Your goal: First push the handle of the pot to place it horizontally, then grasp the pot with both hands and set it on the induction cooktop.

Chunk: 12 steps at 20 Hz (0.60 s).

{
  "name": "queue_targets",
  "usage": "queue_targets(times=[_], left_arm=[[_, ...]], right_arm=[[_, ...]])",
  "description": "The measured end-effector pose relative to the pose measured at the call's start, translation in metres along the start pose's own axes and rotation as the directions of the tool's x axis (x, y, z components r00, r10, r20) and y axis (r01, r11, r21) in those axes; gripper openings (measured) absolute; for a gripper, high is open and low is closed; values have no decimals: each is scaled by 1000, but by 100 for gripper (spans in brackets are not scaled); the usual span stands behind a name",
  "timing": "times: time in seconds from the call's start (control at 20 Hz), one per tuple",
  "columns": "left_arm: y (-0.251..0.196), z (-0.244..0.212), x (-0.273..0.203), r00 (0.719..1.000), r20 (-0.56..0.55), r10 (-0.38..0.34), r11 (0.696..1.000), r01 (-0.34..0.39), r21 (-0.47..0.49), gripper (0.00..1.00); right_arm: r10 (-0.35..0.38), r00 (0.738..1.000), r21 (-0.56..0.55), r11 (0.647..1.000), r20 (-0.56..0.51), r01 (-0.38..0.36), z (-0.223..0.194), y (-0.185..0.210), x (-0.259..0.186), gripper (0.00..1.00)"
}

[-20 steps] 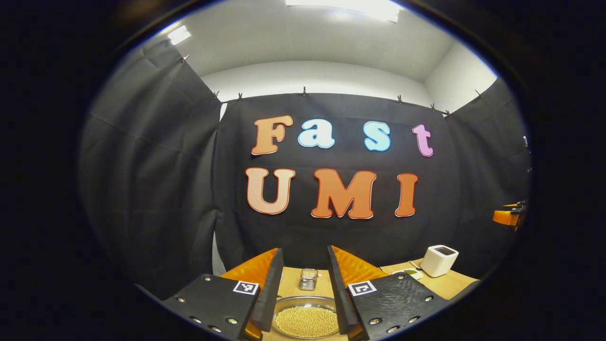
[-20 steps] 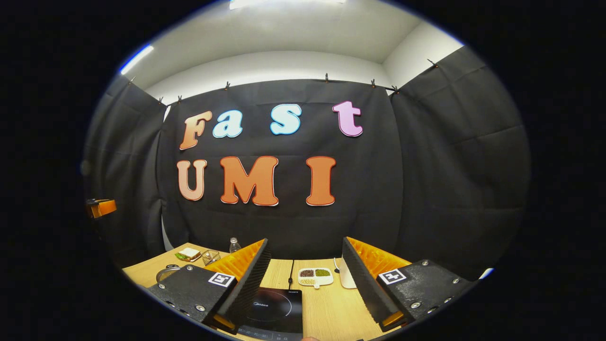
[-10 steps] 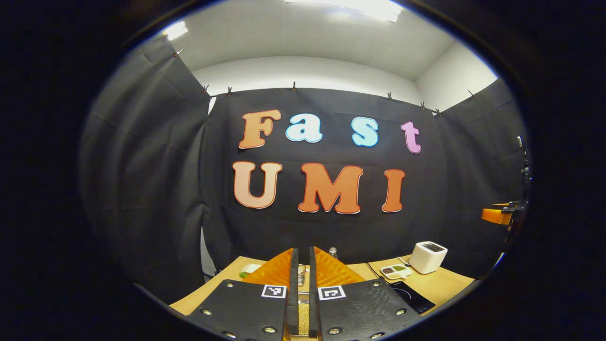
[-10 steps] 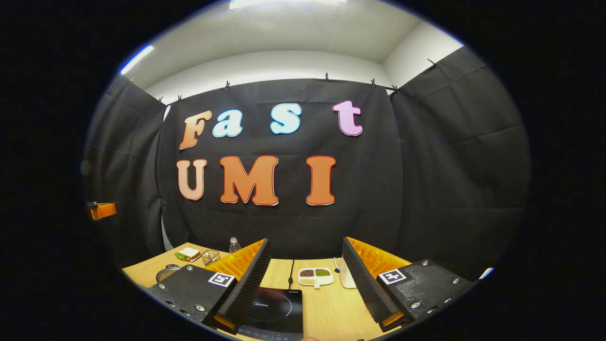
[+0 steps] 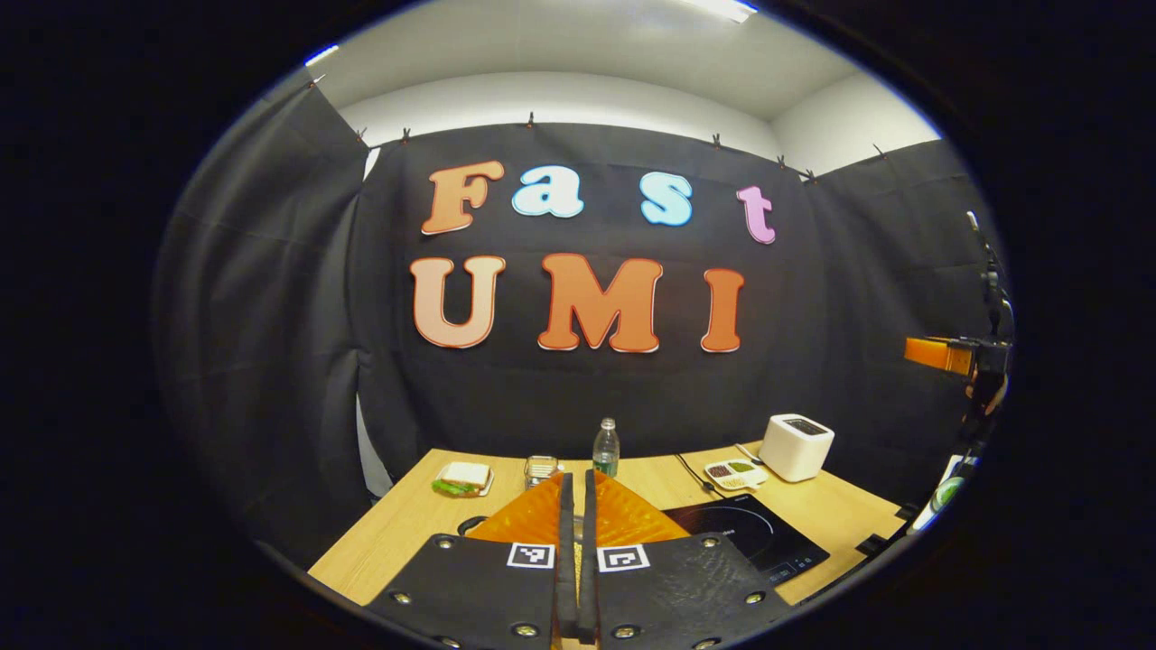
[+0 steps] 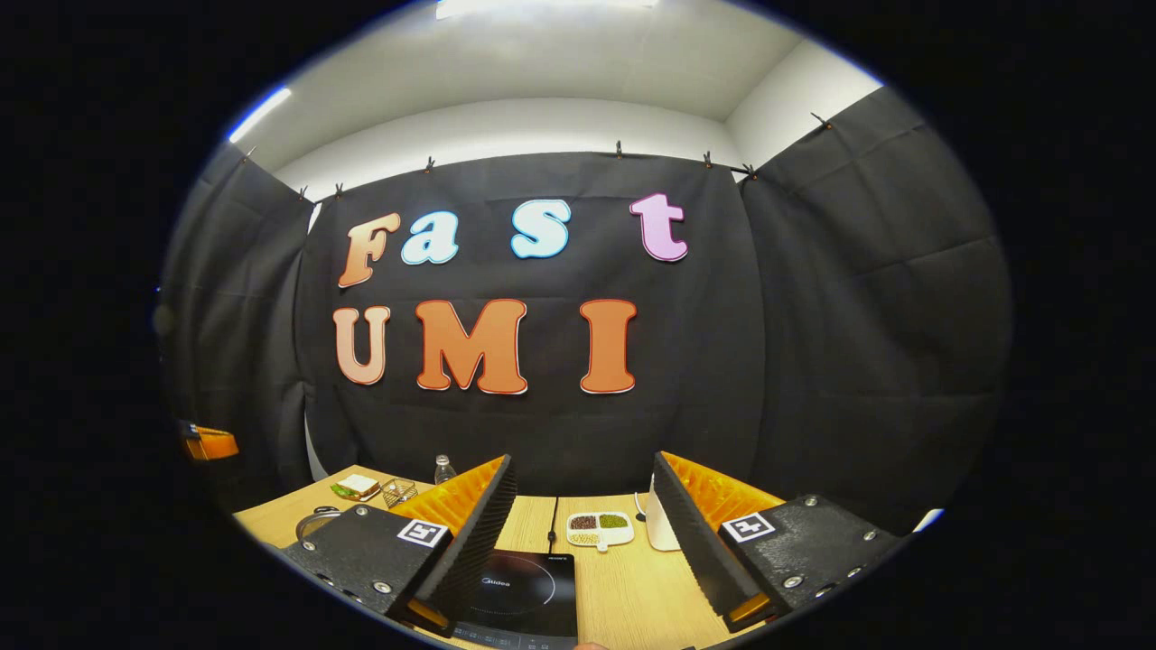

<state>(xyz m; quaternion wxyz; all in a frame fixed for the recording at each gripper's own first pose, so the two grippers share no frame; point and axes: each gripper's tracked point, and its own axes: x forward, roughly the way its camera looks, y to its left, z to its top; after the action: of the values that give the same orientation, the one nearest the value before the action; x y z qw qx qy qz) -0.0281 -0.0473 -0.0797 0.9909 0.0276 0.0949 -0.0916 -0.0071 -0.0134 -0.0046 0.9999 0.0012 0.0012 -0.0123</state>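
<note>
Tongs on the left (image 5: 574,506) have snapped closed on nothing and lifted back; right tongs (image 6: 578,515) gape empty above the induction cooktop (image 6: 524,591). Maybe closed tips will push the handle.

Light: bright ceiling strips (image 6: 542,5) at twelve o'clock, glaring.
Table (image 6: 623,587): evenly lit.
Edges: fisheye bending; focus sharp.
</note>
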Motion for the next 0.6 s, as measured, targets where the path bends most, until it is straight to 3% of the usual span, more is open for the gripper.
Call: queue_targets(times=[0.35, 0.6], left_arm=[[-22, -71, 1, 989, -141, -46, 998, 51, 37, 2], [-38, -131, -2, 961, -263, -86, 994, 100, 41, 3]], right_arm=[[6, 1000, 1, 1000, -6, -6, -3, 5, 1, 95], [14, 1000, -9, 1000, -18, -14, -8, 9, 3, 95]])
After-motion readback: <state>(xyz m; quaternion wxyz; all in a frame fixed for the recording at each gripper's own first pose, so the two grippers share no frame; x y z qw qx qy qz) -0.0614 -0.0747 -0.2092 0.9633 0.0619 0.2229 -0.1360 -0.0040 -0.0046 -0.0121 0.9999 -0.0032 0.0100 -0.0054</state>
